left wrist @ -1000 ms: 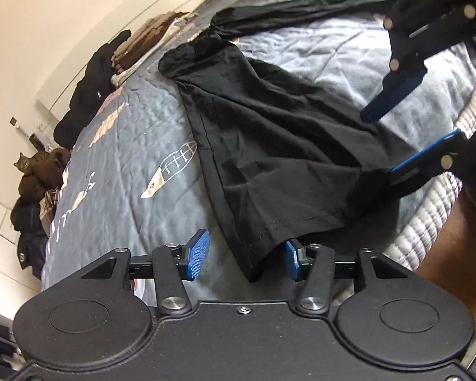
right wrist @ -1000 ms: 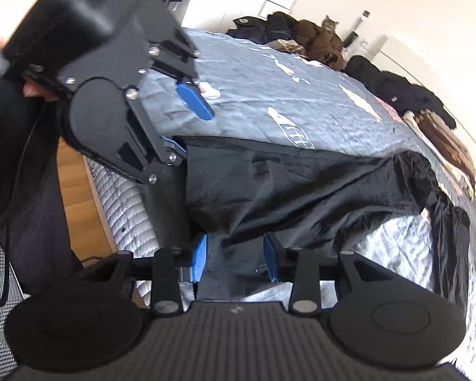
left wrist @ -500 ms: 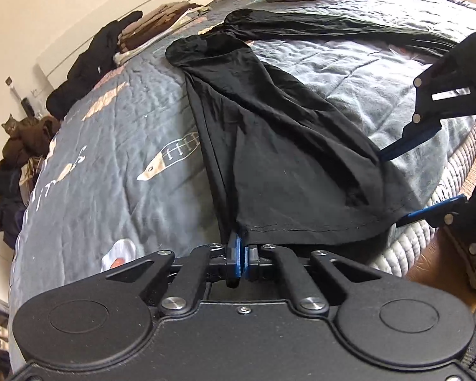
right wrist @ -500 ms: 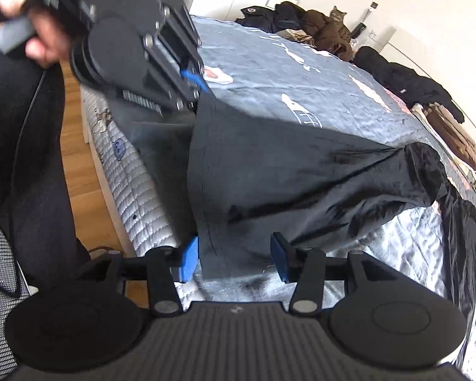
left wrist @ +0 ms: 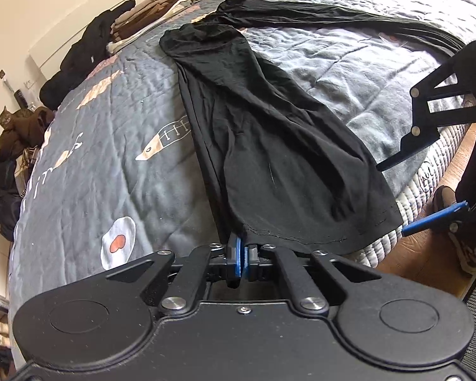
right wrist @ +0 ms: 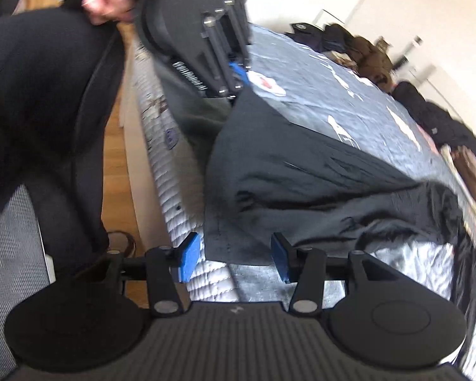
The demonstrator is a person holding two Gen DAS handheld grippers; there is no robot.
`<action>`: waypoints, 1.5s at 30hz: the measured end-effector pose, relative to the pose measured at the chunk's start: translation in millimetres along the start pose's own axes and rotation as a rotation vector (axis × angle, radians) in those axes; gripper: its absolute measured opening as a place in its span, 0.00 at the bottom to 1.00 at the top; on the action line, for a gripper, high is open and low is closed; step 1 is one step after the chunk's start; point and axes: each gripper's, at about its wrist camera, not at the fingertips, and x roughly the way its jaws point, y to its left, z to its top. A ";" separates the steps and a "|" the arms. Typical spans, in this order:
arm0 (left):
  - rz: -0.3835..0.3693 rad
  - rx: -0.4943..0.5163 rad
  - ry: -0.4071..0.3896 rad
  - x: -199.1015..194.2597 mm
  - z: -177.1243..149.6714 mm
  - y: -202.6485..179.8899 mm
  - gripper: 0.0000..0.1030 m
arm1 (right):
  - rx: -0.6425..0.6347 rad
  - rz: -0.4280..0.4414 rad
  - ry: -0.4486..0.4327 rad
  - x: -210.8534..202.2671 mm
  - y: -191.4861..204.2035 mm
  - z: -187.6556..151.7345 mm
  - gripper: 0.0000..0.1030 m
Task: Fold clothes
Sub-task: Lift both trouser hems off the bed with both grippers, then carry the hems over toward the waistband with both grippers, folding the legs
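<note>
Where the grey quilted bed (left wrist: 117, 146) meets its near edge, a long black garment (left wrist: 269, 146) lies spread lengthwise, hem draped just over the mattress side. Left gripper (left wrist: 240, 255) pinched tight on one hem corner, blue pads pressed together with cloth between, likely to anchor that corner for a lift. Right gripper (right wrist: 234, 255) spread wide, pads either side of the opposite hem corner without touching it, seemingly lined up to clamp there. Held by a person's hand (right wrist: 111, 3) at the far gripper. Piles of clothes (left wrist: 136, 19) along the far edge.
</note>
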 end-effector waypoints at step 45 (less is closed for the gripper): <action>-0.235 0.163 -0.041 -73.1 33.9 0.4 0.02 | 0.361 0.490 -0.204 -84.1 -140.3 -21.2 0.02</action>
